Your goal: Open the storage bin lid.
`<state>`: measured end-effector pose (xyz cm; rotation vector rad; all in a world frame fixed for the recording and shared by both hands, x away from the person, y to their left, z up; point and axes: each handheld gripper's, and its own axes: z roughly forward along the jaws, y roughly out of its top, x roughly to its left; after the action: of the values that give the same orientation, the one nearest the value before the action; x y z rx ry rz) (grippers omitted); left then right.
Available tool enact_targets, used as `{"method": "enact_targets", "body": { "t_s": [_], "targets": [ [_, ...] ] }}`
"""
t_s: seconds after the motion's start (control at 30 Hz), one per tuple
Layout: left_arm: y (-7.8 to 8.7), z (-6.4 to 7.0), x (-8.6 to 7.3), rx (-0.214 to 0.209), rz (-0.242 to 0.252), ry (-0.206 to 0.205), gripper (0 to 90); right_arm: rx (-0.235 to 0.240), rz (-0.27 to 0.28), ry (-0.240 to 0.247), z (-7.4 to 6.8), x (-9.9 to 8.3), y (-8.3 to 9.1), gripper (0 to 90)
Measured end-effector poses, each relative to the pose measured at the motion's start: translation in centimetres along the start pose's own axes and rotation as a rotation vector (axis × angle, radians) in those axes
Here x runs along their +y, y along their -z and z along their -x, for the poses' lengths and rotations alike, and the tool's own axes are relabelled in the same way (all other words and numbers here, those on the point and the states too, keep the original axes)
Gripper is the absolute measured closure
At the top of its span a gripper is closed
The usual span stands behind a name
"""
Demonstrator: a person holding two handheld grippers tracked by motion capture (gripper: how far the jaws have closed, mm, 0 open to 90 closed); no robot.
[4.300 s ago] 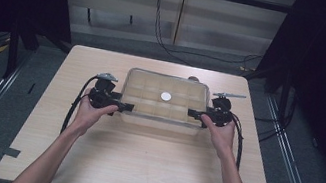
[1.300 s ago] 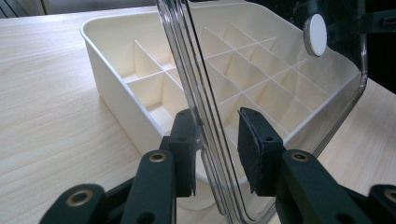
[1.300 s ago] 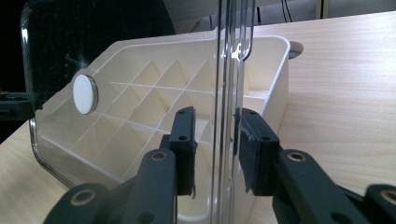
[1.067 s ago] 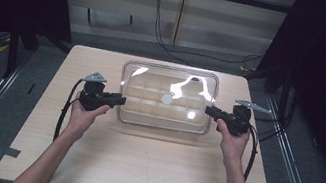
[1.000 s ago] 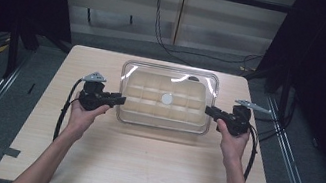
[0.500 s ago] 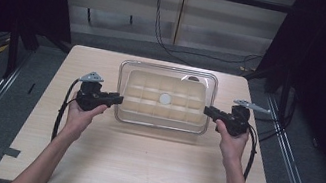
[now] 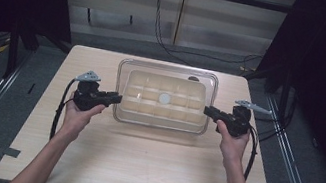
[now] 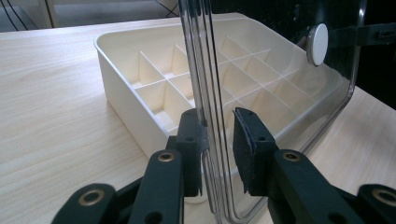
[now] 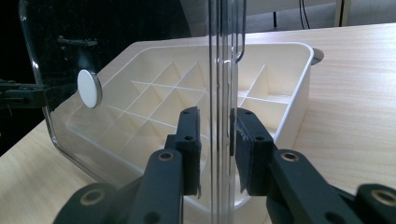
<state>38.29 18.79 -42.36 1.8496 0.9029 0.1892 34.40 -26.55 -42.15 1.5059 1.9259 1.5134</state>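
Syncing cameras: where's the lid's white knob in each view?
High view: knob at centre, over the tray.
Left gripper view: knob upper right, on the clear lid.
Right gripper view: knob left of centre.
Shared landmark: the tray's divider grid.

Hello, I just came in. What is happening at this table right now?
A person holds a gripper in each hand, one at each short end of a clear lid. The left gripper and the right gripper each have their jaws on either side of the lid's edge, with a small gap showing, so a firm grip is uncertain. The lid, with a white knob at its centre, is above a cream divided tray on the wooden table. The tray's compartments look empty.
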Motion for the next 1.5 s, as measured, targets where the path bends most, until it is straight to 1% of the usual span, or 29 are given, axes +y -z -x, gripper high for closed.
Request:
{"method": "enact_targets", "body": {
  "t_s": [0.1,0.27,0.37,0.5,0.8,0.9,1.0,1.07,1.13,1.27,1.37,1.5],
  "targets": [
    [0.2,0.1,0.1,-0.007,0.002,0.001,73.3,0.002,0.001,-0.002,-0.1,0.0,0.2,73.2],
    [0.5,0.3,0.2,-0.01,0.01,-0.015,73.3,0.006,0.005,-0.001,-0.2,0.1,0.5,73.2],
    [0.6,0.4,0.3,-0.009,0.012,-0.018,73.3,0.007,0.004,0.001,-0.3,0.1,0.6,73.2],
    [0.9,0.6,0.4,-0.003,0.011,-0.025,73.3,0.01,0.006,0.015,-0.5,0.2,0.7,73.2],
    [1.2,0.8,0.5,-0.007,0.022,-0.025,73.6,0.014,0.005,0.023,-0.7,0.2,1.1,73.3],
    [1.2,0.8,0.5,-0.011,0.022,-0.023,73.3,0.032,0.015,-0.001,-0.7,0.3,1.4,74.1],
    [1.2,1.0,0.5,-0.004,0.011,-0.03,73.3,0.023,0.016,0.015,-1.0,0.3,1.8,74.1],
    [1.2,1.0,0.5,-0.005,0.009,-0.028,73.3,0.028,0.017,0.023,-1.1,0.3,2.0,74.4],
    [1.2,1.2,0.4,-0.002,0.013,-0.024,73.3,0.033,0.02,0.02,-1.1,0.3,2.2,74.8],
    [1.4,1.4,0.4,-0.006,0.007,-0.03,73.1,0.046,0.025,0.014,-1.3,0.1,2.8,75.3],
    [1.3,1.4,0.3,-0.008,0.003,-0.031,73.1,0.048,0.028,0.018,-1.4,0.0,3.0,75.4],
    [1.2,1.7,0.2,-0.014,-0.002,-0.02,73.0,0.045,0.026,0.015,-1.3,-0.2,3.2,75.4]
  ]
}}
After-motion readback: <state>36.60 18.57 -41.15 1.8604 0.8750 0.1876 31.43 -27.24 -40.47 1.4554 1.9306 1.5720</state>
